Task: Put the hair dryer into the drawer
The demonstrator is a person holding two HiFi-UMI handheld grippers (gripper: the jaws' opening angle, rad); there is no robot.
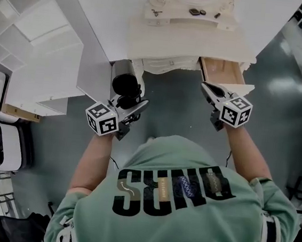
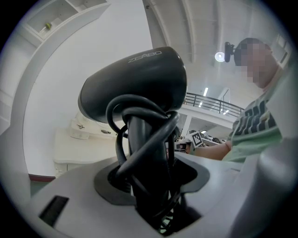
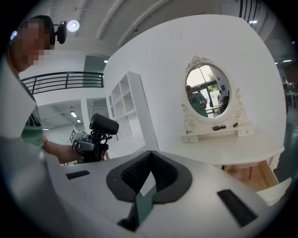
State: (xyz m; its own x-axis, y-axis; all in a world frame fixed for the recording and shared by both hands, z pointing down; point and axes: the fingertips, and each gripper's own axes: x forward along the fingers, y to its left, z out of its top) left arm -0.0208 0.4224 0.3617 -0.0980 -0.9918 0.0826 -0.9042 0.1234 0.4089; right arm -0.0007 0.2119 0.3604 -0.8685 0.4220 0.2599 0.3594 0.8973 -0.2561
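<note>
Black hair dryer [image 1: 124, 82], cord looped round its handle, was pinched in the left hand-held gripper [image 1: 135, 105] just short of the white vanity surface [image 1: 191, 44], right hand-held gripper [image 1: 210, 90] pressed together and empty, so I'd reckon: carry it across to the open wooden drawer [image 1: 223, 71], lower gently, and tuck the cord in.

Drawer [image 1: 223, 70] is pulled out under the right end of the table [image 1: 191, 44], top open. Right gripper [image 1: 210, 90], jaws together, sits just at the drawer's front edge, partly blocking the way in. Hair dryer [image 1: 124, 80], clamped in the left gripper [image 1: 133, 104], is near the table front, left of the drawer. Open floor [image 1: 174, 104] lies between the grippers. Shelf unit [image 1: 44, 63] crowds the far left.
</note>
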